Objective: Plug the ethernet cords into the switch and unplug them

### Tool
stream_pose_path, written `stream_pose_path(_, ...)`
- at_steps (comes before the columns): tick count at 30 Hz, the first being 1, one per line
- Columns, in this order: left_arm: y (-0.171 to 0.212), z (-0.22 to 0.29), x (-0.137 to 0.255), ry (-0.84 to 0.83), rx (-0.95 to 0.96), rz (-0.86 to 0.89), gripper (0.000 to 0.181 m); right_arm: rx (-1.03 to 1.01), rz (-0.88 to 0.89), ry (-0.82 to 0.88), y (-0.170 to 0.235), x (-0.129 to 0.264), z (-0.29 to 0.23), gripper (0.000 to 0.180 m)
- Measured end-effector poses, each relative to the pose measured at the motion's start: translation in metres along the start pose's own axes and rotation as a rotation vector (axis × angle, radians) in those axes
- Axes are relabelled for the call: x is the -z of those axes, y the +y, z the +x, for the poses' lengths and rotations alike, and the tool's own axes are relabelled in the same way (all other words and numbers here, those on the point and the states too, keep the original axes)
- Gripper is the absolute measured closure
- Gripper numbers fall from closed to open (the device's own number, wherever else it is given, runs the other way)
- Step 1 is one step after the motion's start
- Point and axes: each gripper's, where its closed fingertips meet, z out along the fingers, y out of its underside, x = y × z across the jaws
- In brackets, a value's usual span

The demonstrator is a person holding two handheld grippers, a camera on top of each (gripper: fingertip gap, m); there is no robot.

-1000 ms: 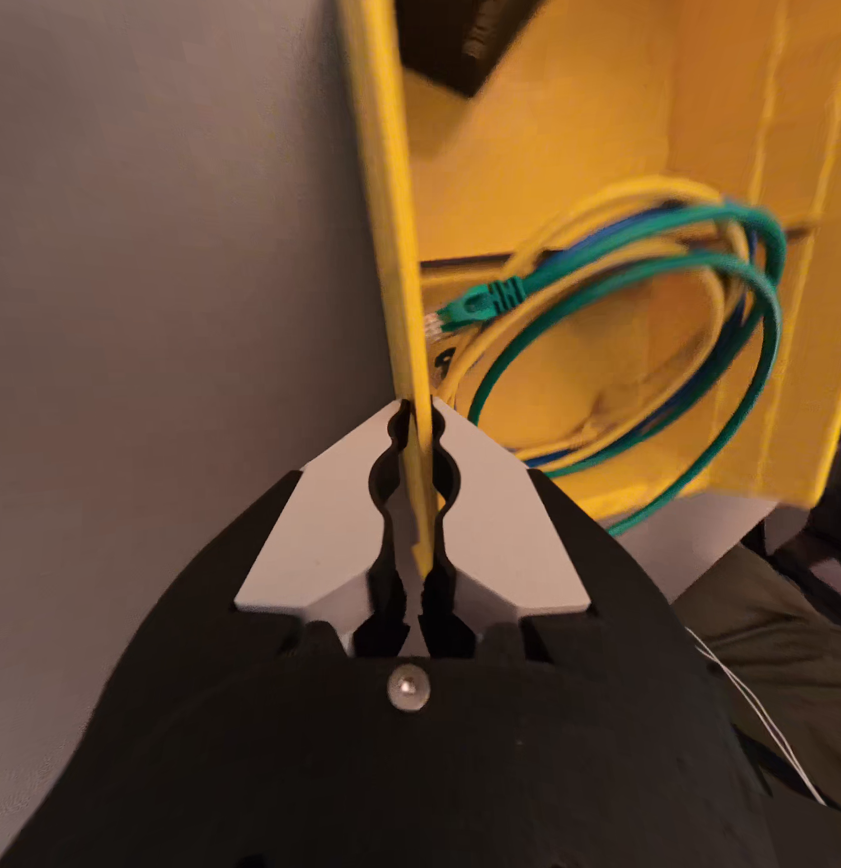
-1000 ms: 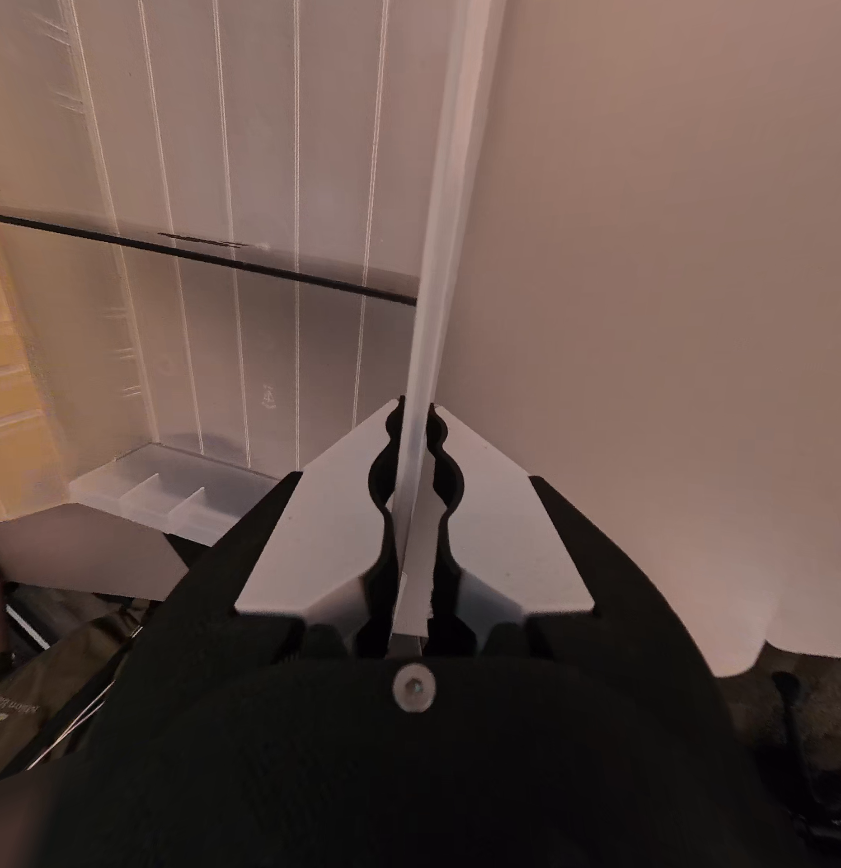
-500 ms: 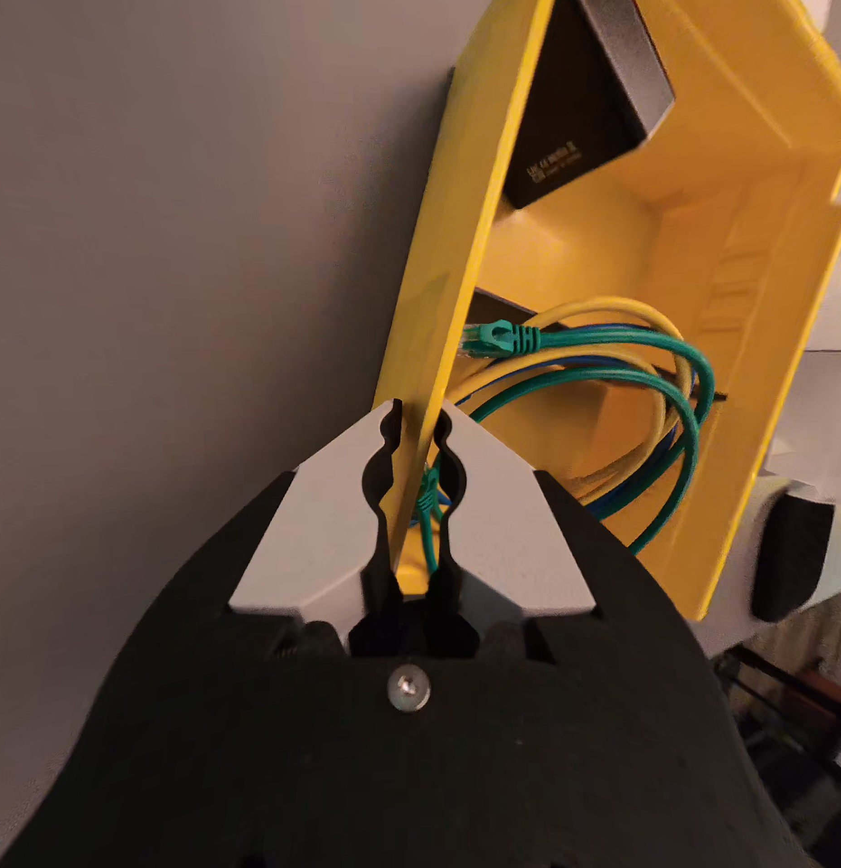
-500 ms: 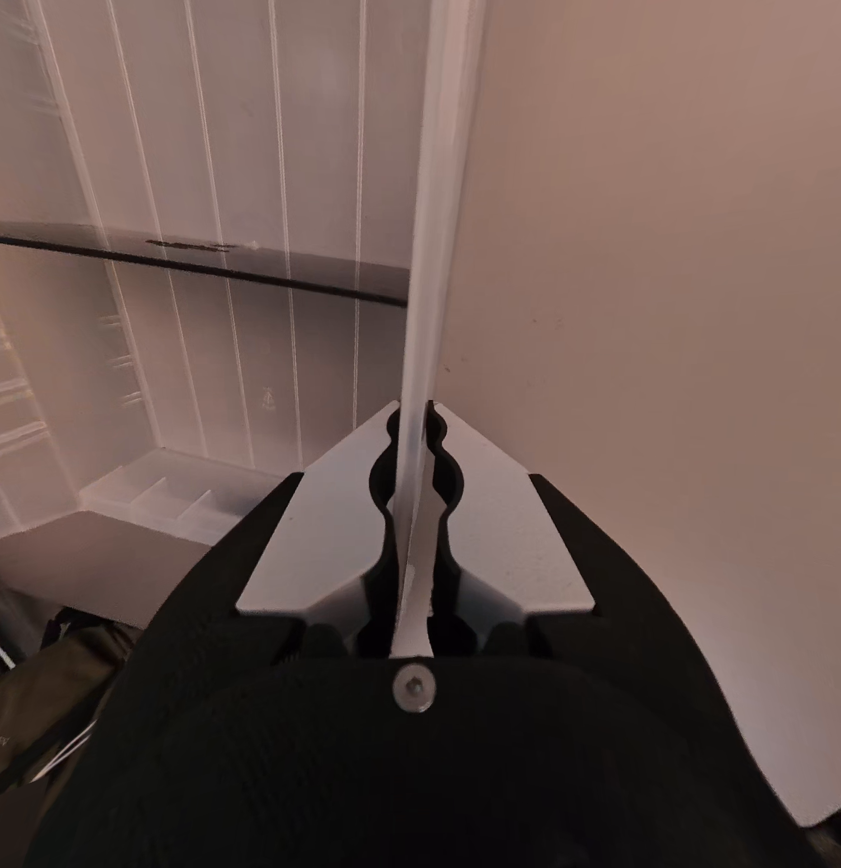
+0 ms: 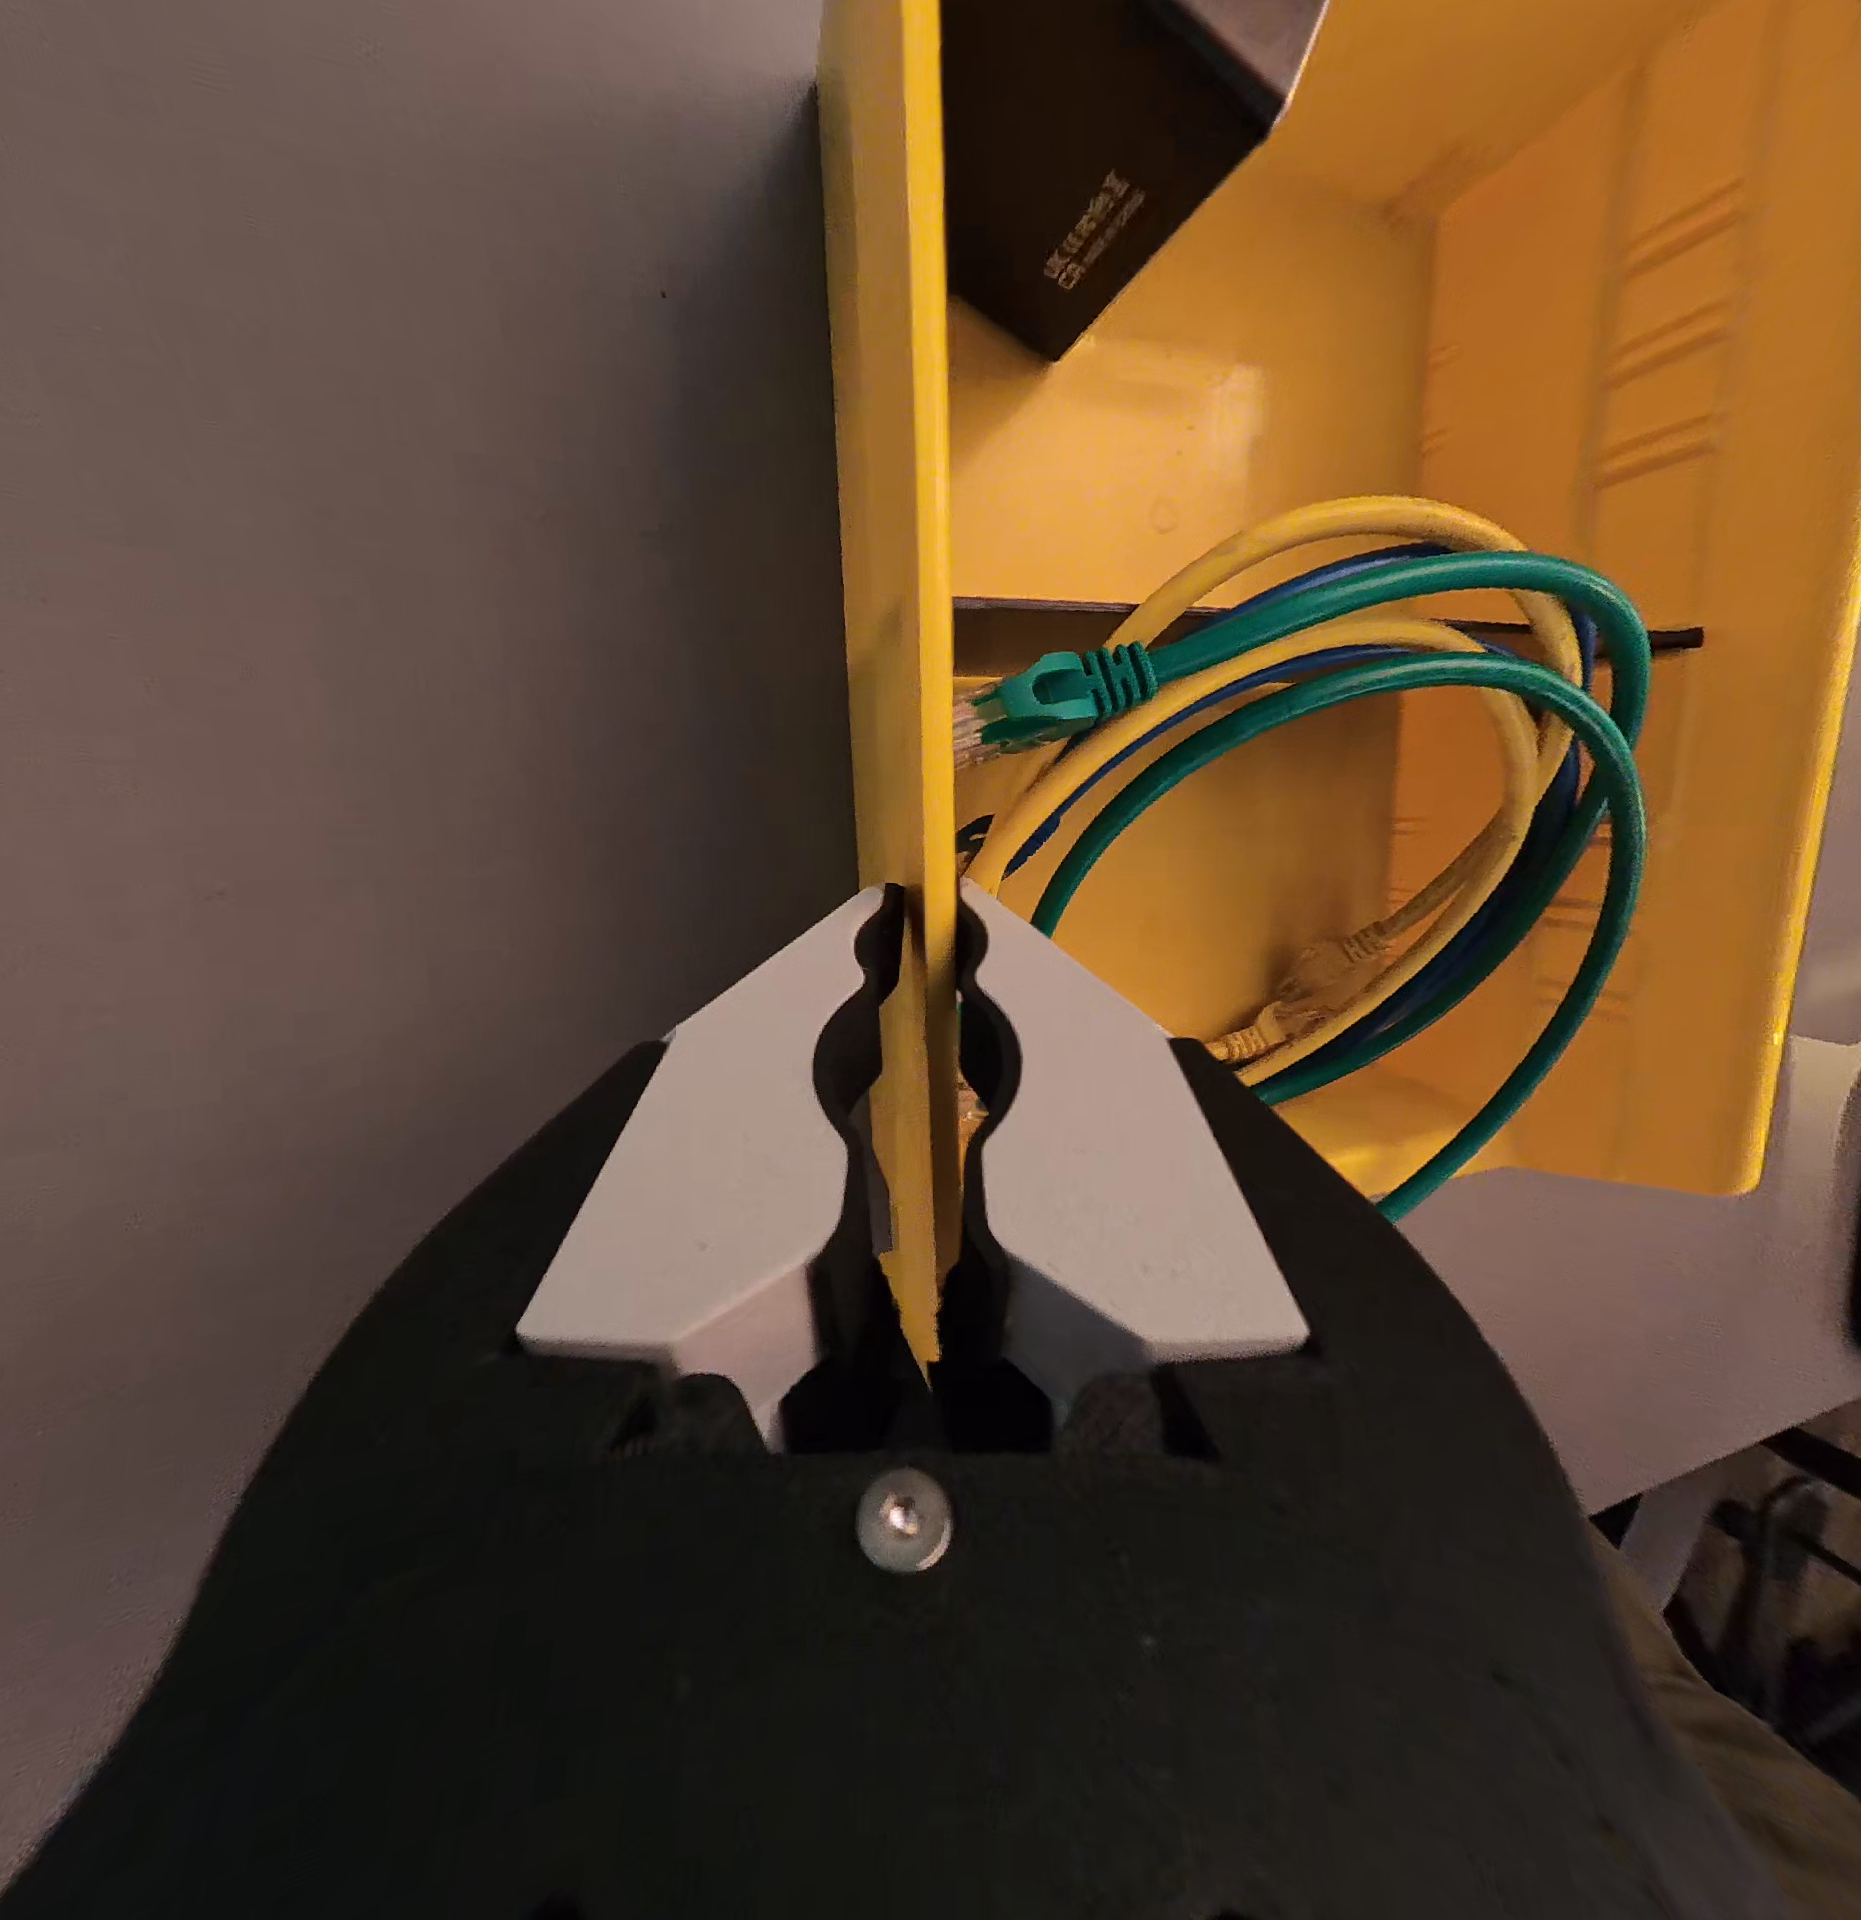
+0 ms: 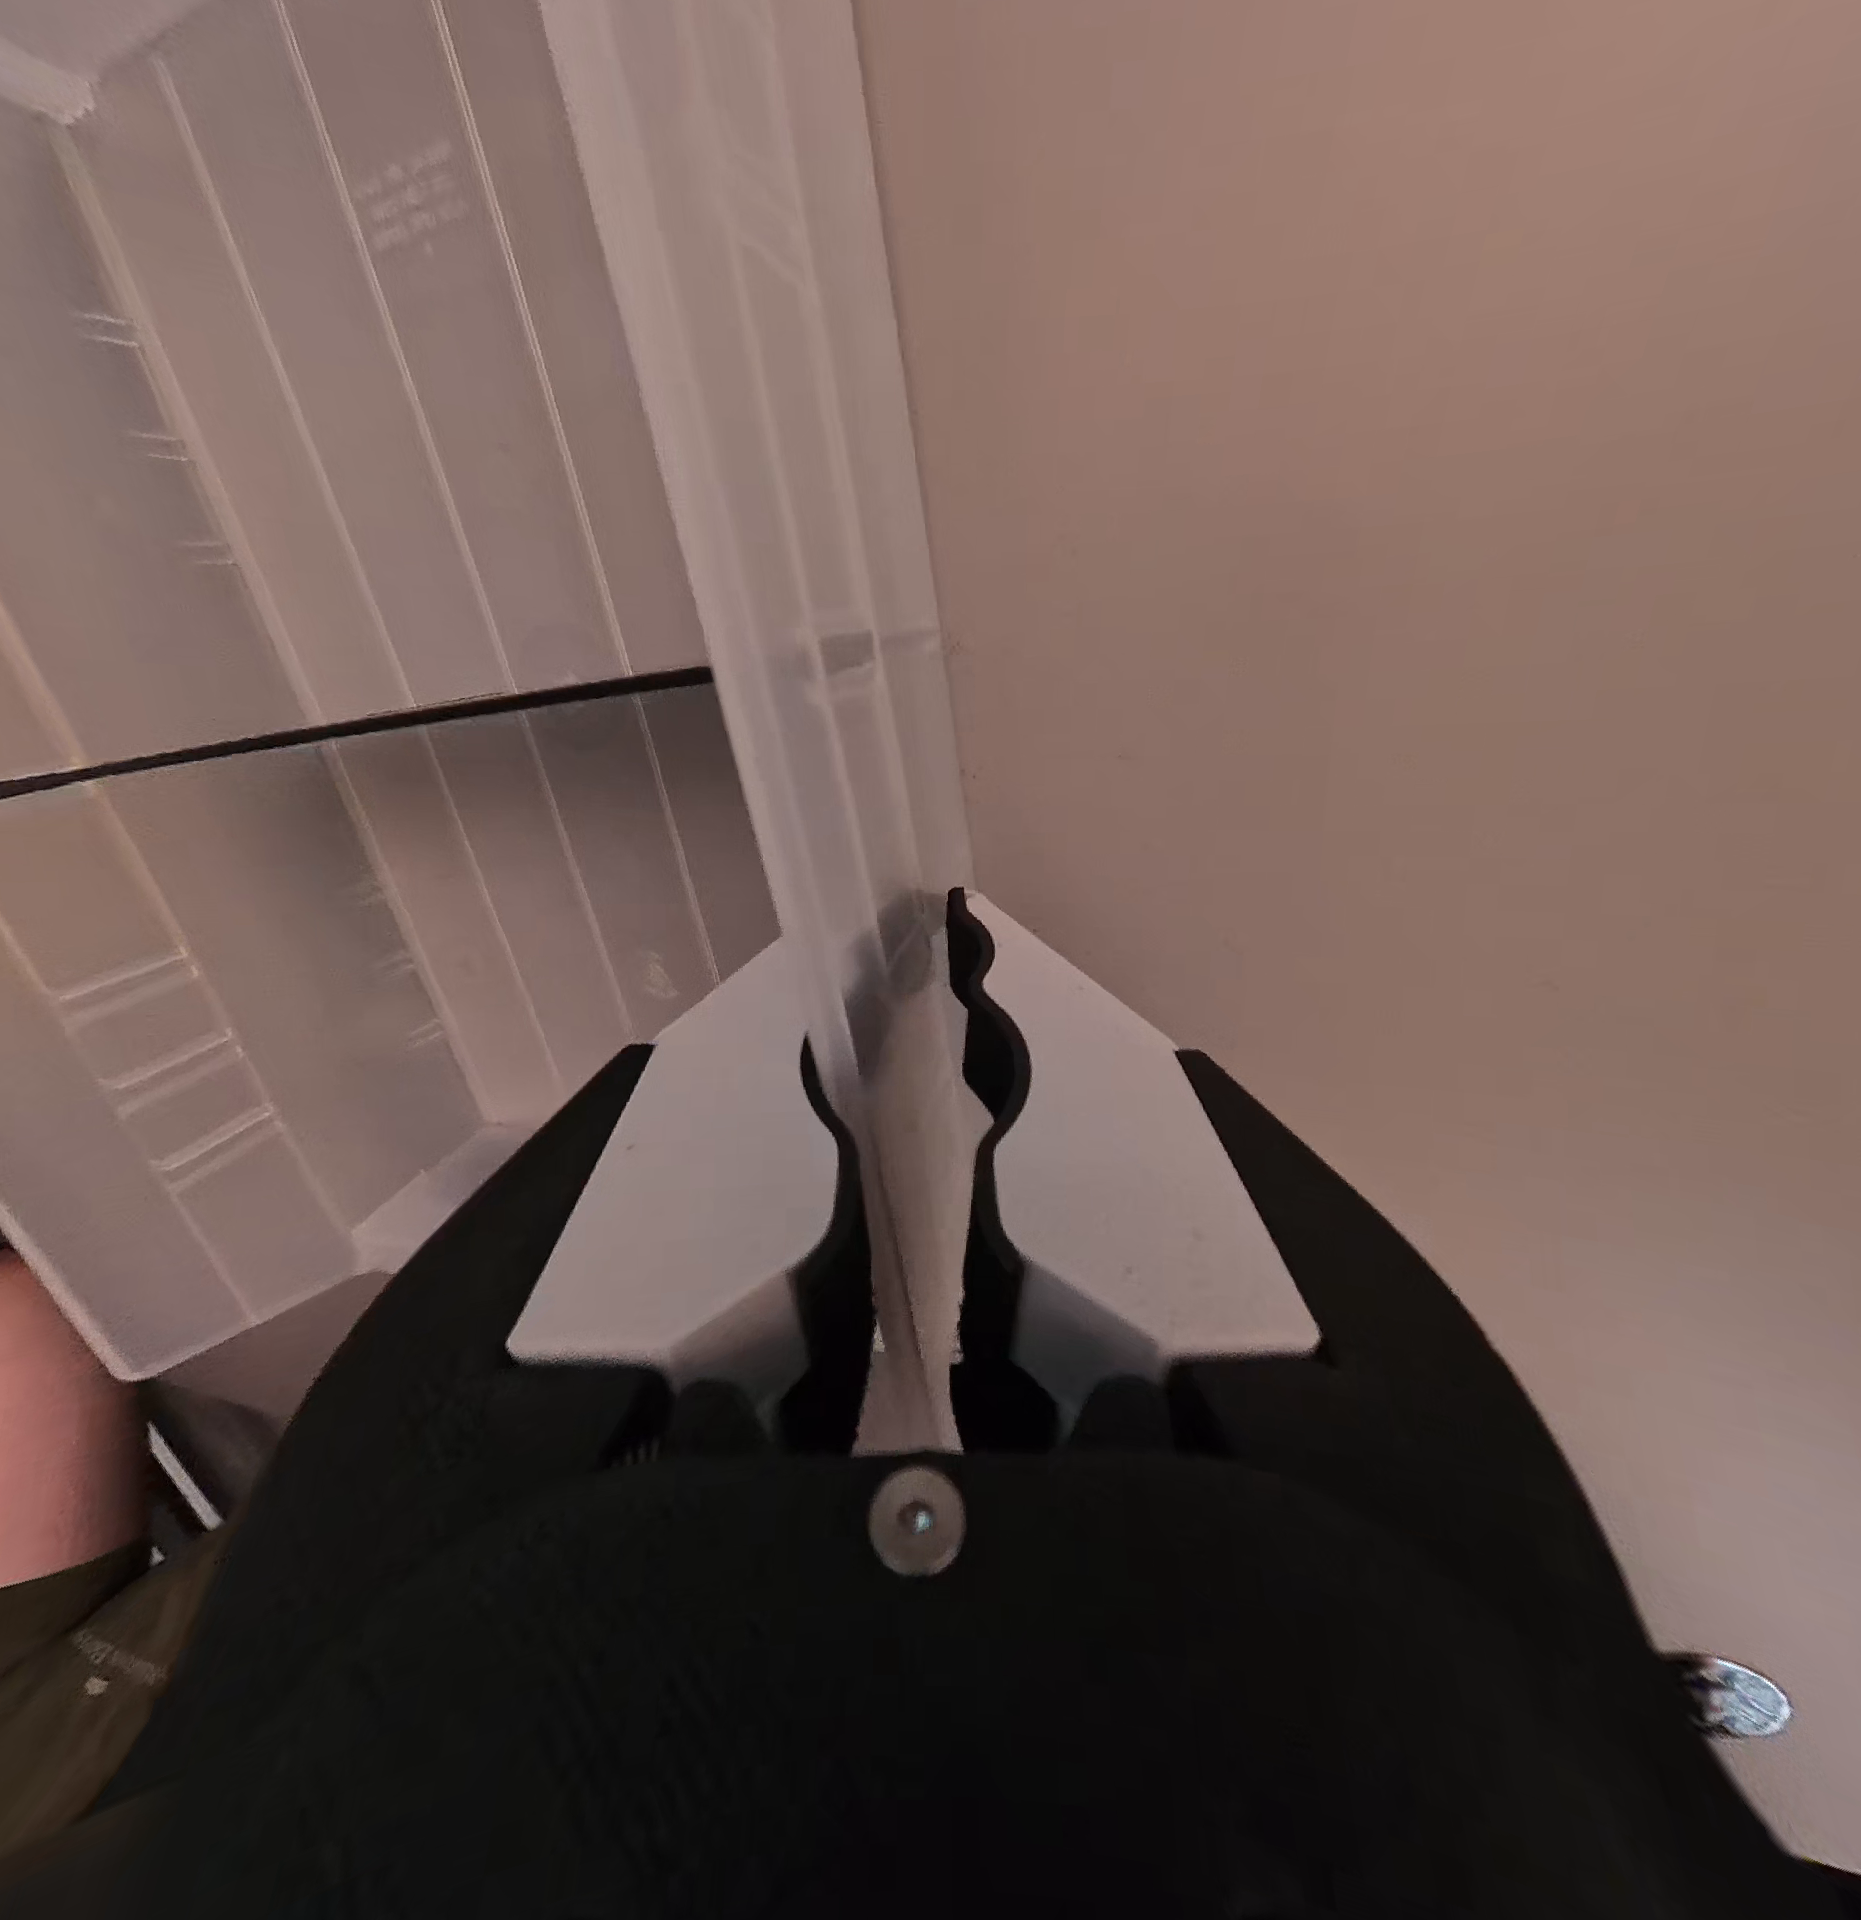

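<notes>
- The left claw point(image 5: 924, 904) is clenched on the side wall of a yellow plastic bin point(image 5: 890, 520), which runs up the middle of the frame.
- The right claw point(image 6: 910, 914) grips the translucent wall of a clear ribbed plastic bin point(image 6: 791, 582); its fingers sit slightly apart around that wall.
- Under both bins lies a plain pale grey tabletop point(image 5: 386, 623), pinkish in the right wrist view; at lower right its edge gives way to dark clutter.
- Coiled green, yellow and blue ethernet cords point(image 5: 1425, 779) fill the yellow bin's right-of-centre compartment; one green plug point(image 5: 1061, 691) points at the gripped wall, just above the left claw.
- A black box-shaped switch point(image 5: 1092, 177) lies at top centre, beyond a dark divider point(image 5: 1030, 608).
</notes>
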Motion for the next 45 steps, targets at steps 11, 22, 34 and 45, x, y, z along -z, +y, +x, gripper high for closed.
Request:
stream_pose_path(11,-0.01,-0.011,0.001,0.043,0.068,0.082,0.172,0.018,0.022,0.085,0.001,-0.001,-0.003,0.173)
stream_pose_path(22,-0.009,-0.011,0.01,0.051,0.111,0.103,0.172,0.053,-0.004,0.081,0.006,-0.005,-0.015,0.172)
stream_pose_path(34,-0.023,0.089,0.221,0.083,-0.069,0.932,0.149,0.282,0.394,-0.005,-0.019,0.04,-0.033,0.135)
stream_pose_path(45,0.074,0.096,0.18,0.119,-0.667,0.706,0.125,1.199,0.871,0.065,0.108,0.082,-0.07,0.127)
